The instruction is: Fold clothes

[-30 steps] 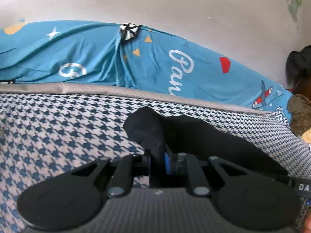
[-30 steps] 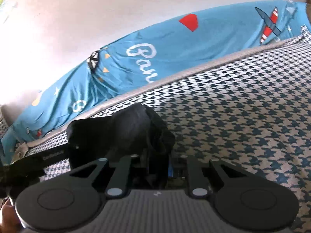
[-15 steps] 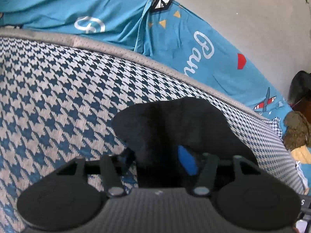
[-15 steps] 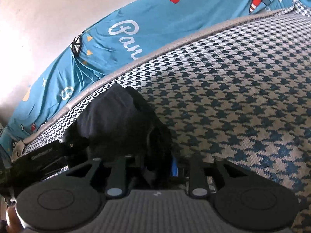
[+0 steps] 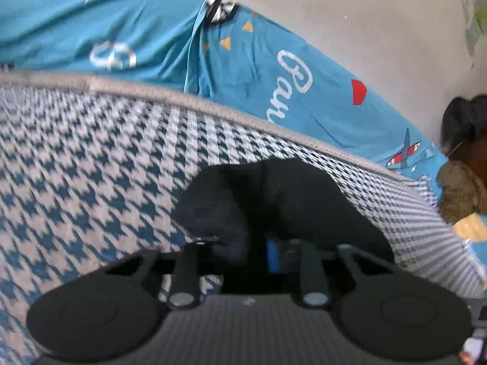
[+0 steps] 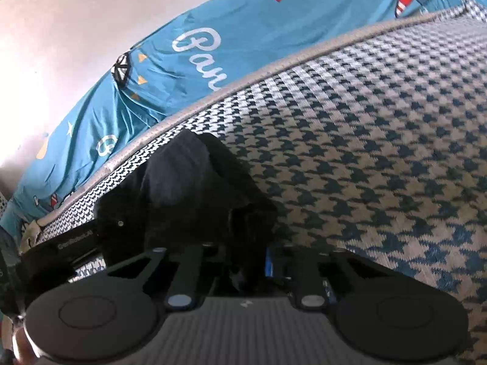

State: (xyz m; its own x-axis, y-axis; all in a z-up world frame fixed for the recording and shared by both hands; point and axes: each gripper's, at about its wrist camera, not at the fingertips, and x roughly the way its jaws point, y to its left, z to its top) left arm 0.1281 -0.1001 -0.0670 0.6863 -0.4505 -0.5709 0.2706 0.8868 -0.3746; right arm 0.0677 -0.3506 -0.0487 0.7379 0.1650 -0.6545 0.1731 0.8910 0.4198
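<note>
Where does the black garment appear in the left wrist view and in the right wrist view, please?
Left wrist view: the black garment is at lower centre, rising from the left gripper over the houndstooth cover.
Right wrist view: it sits left of centre, bunched into the right gripper.
Shared landmark: the white script lettering on the blue sheet behind.

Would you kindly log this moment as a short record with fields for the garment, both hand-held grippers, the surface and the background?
garment: black garment, bunched, held at two ends
left hand-held gripper: shut on black garment
right hand-held gripper: shut on black garment
surface: houndstooth cover, blue and cream, grey piping along its edge
background: teal printed sheet with white lettering, against a pale wall
</note>
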